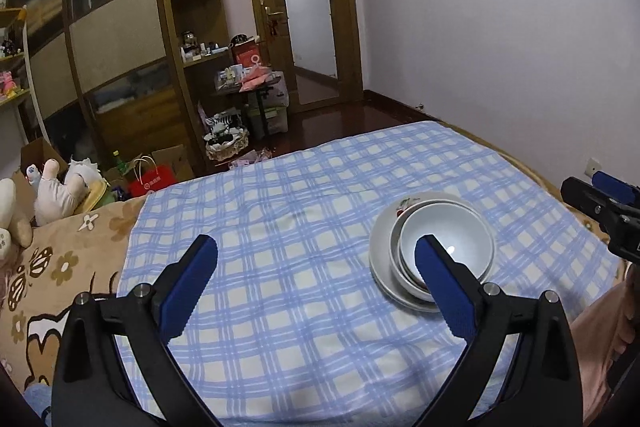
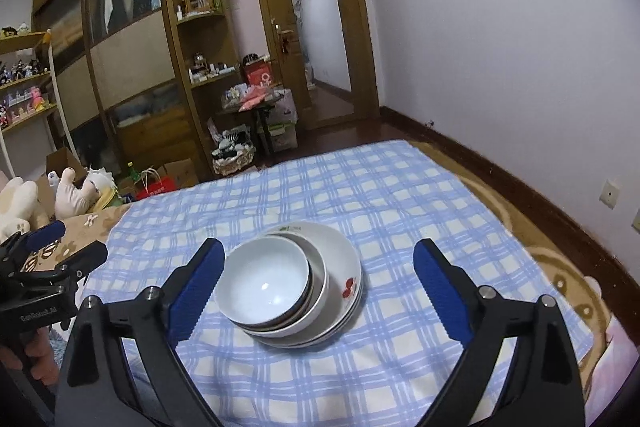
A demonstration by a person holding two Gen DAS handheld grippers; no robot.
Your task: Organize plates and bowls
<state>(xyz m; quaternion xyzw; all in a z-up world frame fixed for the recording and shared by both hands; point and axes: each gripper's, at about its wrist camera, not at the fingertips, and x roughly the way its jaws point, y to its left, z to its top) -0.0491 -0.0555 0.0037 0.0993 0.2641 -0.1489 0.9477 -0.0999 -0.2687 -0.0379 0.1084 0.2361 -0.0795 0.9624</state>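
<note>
We see the dishes already nested: a white bowl (image 2: pixel 266 277) sits inside a wider bowl, and both rest on flower-printed plates (image 2: pixel 340 267), one stack on the blue checked cloth (image 2: pixel 360 179) spread over the bed. In the right wrist view the stack lies in the lower middle of the frame, just ahead of our right gripper (image 2: pixel 318 281) and nearer its left pad; the fingers stand wide apart with nothing touching them. In the left wrist view the stack (image 1: pixel 432 251) lies to the lower right, partly behind the right pad of our left gripper (image 1: pixel 316 277), whose fingers are likewise spread and empty.

No long axis matters here, since the stack is round. We judge the right gripper better placed for any further nudge, as the stack falls almost between its fingers, while the left points past it toward bare cloth. The pile looks complete, though the bowls sit off-centre toward the lower left of the plates.
</note>
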